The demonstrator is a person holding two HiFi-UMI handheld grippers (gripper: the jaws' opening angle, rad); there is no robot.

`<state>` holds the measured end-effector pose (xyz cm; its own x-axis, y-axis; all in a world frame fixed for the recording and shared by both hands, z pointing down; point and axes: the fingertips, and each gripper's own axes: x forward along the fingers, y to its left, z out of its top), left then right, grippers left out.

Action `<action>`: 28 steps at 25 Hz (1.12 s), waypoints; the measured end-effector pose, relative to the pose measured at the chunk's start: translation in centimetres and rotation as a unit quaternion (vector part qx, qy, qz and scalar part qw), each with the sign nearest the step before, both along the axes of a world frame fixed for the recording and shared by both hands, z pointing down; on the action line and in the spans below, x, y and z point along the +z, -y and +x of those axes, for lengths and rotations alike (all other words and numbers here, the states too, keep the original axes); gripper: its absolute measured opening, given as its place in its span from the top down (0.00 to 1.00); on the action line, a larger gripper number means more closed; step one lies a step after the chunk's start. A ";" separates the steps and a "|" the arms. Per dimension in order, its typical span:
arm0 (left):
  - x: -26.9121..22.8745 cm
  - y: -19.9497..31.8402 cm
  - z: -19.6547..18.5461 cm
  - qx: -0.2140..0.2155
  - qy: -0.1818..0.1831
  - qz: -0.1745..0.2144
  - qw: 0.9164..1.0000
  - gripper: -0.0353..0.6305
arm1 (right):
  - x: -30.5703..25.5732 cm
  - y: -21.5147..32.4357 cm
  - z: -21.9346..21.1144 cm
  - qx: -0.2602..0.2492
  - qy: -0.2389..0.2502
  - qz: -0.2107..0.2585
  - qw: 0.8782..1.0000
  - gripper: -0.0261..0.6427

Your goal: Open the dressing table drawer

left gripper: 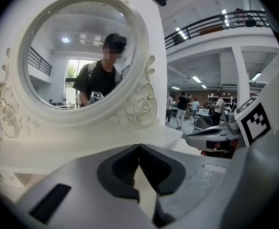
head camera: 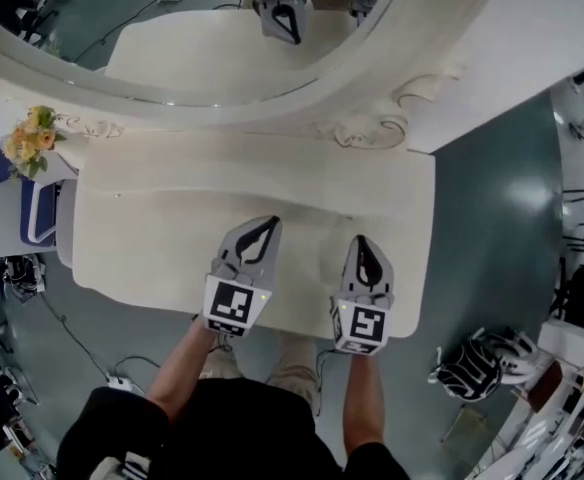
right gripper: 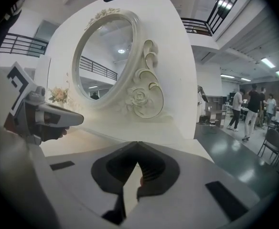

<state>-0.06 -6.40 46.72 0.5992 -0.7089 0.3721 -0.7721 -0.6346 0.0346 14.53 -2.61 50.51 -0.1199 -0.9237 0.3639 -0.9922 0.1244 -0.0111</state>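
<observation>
Glossy grey-green floor point(head camera: 492, 228), white column point(left gripper: 240, 75), black-railed mezzanine point(left gripper: 211, 25), ceiling strip lights point(right gripper: 268, 62), perhaps office chairs point(right gripper: 274, 140) far off.

3 views, 1 dressing table point(head camera: 152, 223)
Head view looks steeply down from above. Both gripper views sit low and close, apparently near its front edge, facing the oval mirror point(left gripper: 48, 42), which all 3 share.

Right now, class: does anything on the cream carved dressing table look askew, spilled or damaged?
Nothing stands out. The cream dressing table top lies bare and unmarked, the oval carved-frame mirror stands upright behind it, and the small yellow flower bunch sits tidily at the left.
</observation>
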 end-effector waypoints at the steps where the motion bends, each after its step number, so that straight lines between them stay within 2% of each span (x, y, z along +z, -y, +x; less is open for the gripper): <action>1: 0.4 0.0 0.0 -0.002 0.000 -0.003 1.000 0.94 | 0.5 0.1 0.0 -0.001 0.000 -0.002 1.000 0.96; 8: 2.7 0.1 -0.5 -0.018 0.006 -0.015 1.000 0.94 | 3.3 1.3 0.6 0.012 -0.003 -0.019 1.000 0.96; 10: 3.2 0.0 -0.8 -0.025 0.005 -0.021 0.999 0.94 | 4.1 1.6 0.6 0.012 0.002 -0.027 1.000 0.89; 19: 4.2 -0.2 -1.9 -0.039 0.004 -0.027 0.999 0.94 | 6.1 3.2 0.1 0.007 0.012 -0.043 0.999 0.73; 24: 4.4 -0.4 -2.1 -0.042 0.003 -0.030 0.999 0.94 | 6.8 3.8 -0.2 0.010 0.011 -0.051 0.999 0.72; 28: 4.7 -0.7 -2.2 -0.043 0.003 -0.038 0.998 0.94 | 6.9 3.9 0.1 0.020 0.003 -0.047 0.999 0.77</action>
<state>-2.22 -5.74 51.45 0.5353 -0.7271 0.4299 -0.8238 -0.5618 0.0755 14.64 -6.52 57.43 -0.0860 -0.8894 0.4489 -0.9962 0.0824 -0.0276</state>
